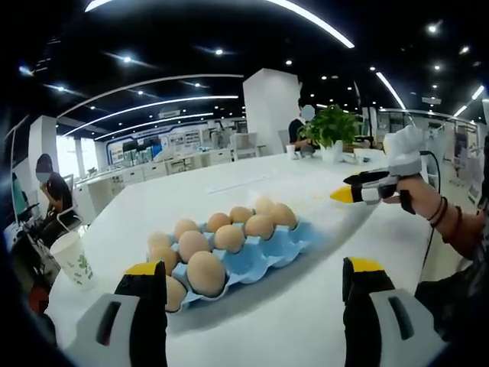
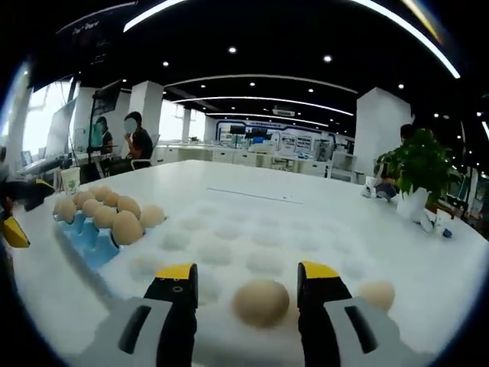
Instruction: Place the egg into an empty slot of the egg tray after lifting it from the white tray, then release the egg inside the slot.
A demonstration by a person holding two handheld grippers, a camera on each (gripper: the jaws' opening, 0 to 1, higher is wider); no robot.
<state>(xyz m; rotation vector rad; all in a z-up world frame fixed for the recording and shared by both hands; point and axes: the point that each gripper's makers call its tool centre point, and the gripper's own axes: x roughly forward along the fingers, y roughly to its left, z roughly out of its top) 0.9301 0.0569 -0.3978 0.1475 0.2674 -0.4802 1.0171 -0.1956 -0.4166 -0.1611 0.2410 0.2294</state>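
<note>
In the left gripper view a blue egg tray [image 1: 269,248] holding several brown eggs [image 1: 206,273] lies on the white table, just ahead of my open left gripper [image 1: 256,277], whose jaws hold nothing. My right gripper [image 1: 348,193] reaches in from the right, held by a hand. In the right gripper view my right gripper [image 2: 246,277] stands open over the white tray [image 2: 229,229], with a brown egg [image 2: 261,302] lying between its jaws. A second egg [image 2: 377,293] rests to the right. The blue egg tray [image 2: 88,233] with eggs sits at the left.
A paper cup [image 1: 72,258] stands at the table's left edge. A potted plant [image 1: 331,130] [image 2: 417,172] sits at the far end with small items around it. People sit at desks in the background. The table's middle stretch is bare white surface [image 1: 252,187].
</note>
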